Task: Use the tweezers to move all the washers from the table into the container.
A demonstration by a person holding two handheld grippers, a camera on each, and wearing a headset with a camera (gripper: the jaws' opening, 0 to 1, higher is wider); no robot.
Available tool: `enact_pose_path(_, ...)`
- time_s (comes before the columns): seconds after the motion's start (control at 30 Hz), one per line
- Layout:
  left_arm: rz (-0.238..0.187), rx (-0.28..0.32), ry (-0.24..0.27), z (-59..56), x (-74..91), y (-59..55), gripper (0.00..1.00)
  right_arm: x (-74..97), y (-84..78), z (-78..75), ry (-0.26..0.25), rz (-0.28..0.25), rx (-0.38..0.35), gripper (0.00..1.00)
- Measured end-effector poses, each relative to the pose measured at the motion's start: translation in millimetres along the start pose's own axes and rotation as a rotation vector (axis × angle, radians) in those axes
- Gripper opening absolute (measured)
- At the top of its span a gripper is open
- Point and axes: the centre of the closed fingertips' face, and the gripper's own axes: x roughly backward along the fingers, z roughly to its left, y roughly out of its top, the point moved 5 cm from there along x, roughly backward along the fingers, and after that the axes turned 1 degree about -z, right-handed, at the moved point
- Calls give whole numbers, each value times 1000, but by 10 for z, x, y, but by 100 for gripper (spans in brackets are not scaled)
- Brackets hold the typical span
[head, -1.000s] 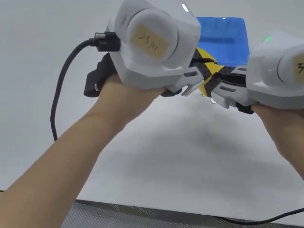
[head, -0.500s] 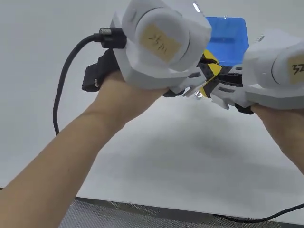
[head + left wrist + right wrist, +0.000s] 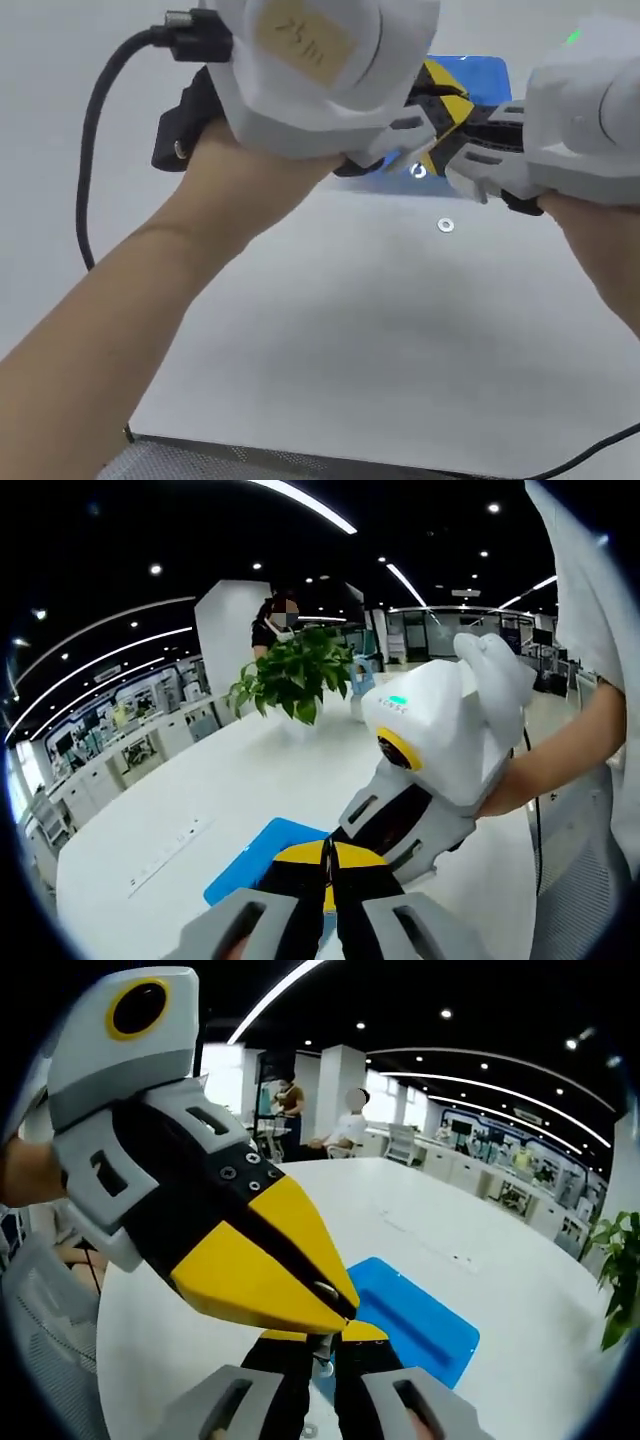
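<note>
Left hand-held gripper (image 3: 327,855): jaws drawn together to a thin slit; whether anything sits between them cannot be told. Held by the left hand (image 3: 260,175), with a black cable (image 3: 100,130) running from its rear.
Right hand-held gripper (image 3: 322,1345): jaws narrow, with a small pale item in the gap that is too small to identify. Held by the right hand (image 3: 590,215).
Relation of grippers: yellow tips point toward each other and are close together above the tabletop (image 3: 380,330).
Washer (image 3: 445,225): lying flat on the tabletop, just below the gripper tips and apart from them.
Second washer (image 3: 418,172): just beside the tips; whether it is gripped or lying free cannot be told.
Container (image 3: 480,78): blue, on the tabletop beyond the grippers.
Tweezers: not distinguishable.
Background: potted plant (image 3: 290,675) on the far side of the tabletop.
</note>
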Motion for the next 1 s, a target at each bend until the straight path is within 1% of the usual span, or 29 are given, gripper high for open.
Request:
enact_pose_path(0.13,-28,-2,26,85,0,98,0,-14,93,-115,-25,-27,8,3)
enact_pose_path(0.2,-34,-12,40,113,-12,116,0,-27,121,-152,-37,-40,6,3)
enact_pose_path(0.3,-33,-15,56,162,-52,107,0,-83,124,-200,-51,-38,18,3)
enact_pose_path(0.37,-29,-3,61,192,-78,78,0,-124,103,-230,-60,-27,23,3)
enact_pose_path(0.43,-22,24,62,223,-121,30,0,-167,56,-255,-65,-13,27,3)
enact_pose_path(0.53,-19,35,71,251,-159,-3,0,-246,10,-313,-74,-9,21,3)
enact_pose_path(0.57,-13,41,74,266,-183,-24,0,-242,7,-319,-76,-6,15,3)
enact_pose_path(0.67,5,49,84,298,-250,-102,0,-317,-63,-351,-80,10,6,3)
enact_pose_path(0.77,24,56,90,317,-302,-175,0,-363,-111,-344,-74,25,-11,3)
enact_pose_path(0.8,32,58,90,353,-346,-217,0,-387,-139,-345,-71,29,-20,3)
enact_pose_path(0.87,45,67,89,369,-366,-269,0,-432,-189,-348,-64,37,-30,3)
enact_pose_path(1.0,50,84,85,389,-374,-334,0,-478,-256,-324,-56,51,-29,3)
